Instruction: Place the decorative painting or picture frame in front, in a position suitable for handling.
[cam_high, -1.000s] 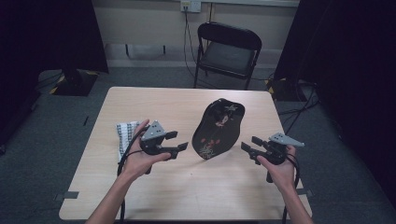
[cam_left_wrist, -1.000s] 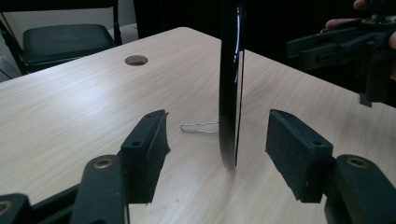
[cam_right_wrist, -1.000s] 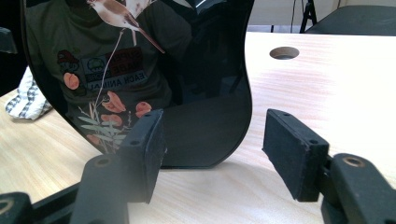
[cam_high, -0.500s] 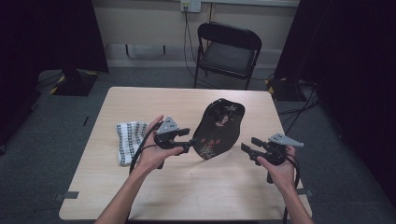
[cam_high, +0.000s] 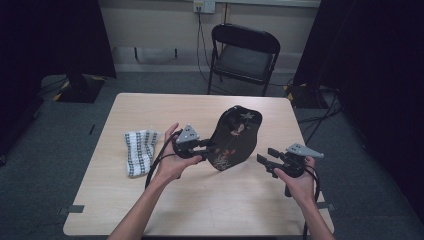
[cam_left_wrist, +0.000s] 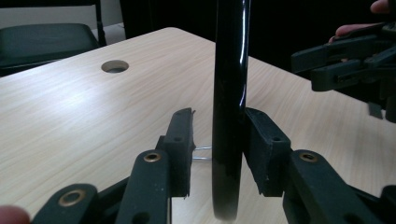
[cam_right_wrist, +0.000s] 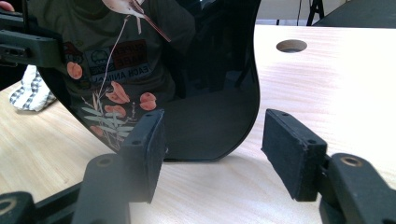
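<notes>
The black tray (cam_high: 234, 137) stands tilted up on its edge in the middle of the table (cam_high: 150, 200). The left gripper (cam_left_wrist: 217, 140) has been closing around its rim, with one pad touching and one not yet. It should squeeze gently and hold the tray steady. The right gripper (cam_right_wrist: 212, 149) waits wide open, holding nothing.

One black tray (cam_high: 234, 137), one checked cloth (cam_high: 139, 151), one chair (cam_high: 243, 56), two tongs

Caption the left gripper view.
Left tongs closing around the glossy black tray's edge above the wooden table.
</notes>
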